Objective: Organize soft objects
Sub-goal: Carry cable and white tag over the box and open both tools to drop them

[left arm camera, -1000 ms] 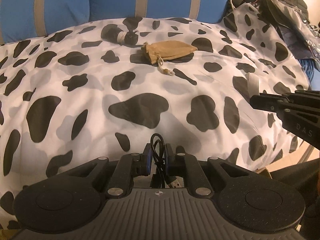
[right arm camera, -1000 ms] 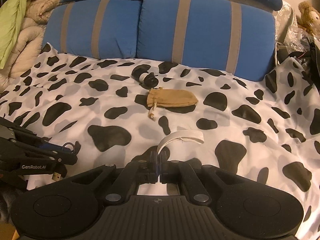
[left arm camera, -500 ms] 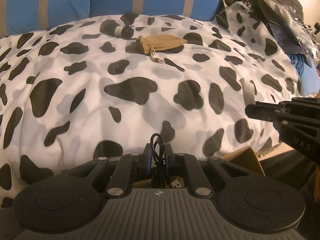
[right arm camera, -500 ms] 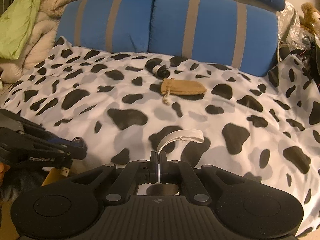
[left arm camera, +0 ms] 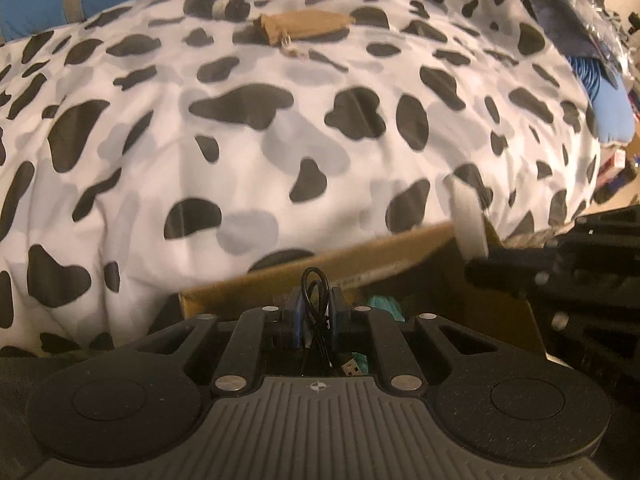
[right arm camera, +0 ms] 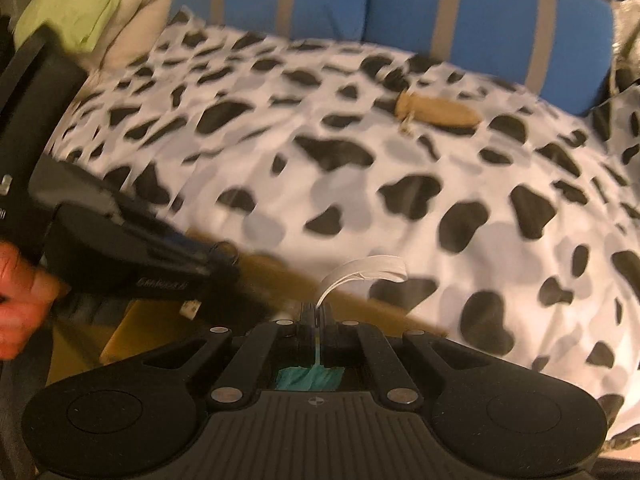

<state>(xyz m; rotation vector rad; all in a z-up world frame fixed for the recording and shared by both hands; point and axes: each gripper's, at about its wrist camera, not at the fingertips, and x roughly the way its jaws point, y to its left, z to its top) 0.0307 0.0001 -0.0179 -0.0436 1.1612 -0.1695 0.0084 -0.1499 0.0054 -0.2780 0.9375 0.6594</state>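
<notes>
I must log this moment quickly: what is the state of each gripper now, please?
Left gripper: shut on a looped black cable.
Right gripper: shut on a white strap.

Two claws (left arm camera: 315, 312) (right arm camera: 316, 318), one tan pouch (left arm camera: 306, 27), one cardboard box (left arm camera: 360, 268) (two blue striped pillows (right arm camera: 460, 12) behind).

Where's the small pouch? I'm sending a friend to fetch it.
Start at the cow-print blanket below the blue striped pillows. Near its far edge lies a tan drawstring pouch, the only plain brown thing among the black spots.
</notes>
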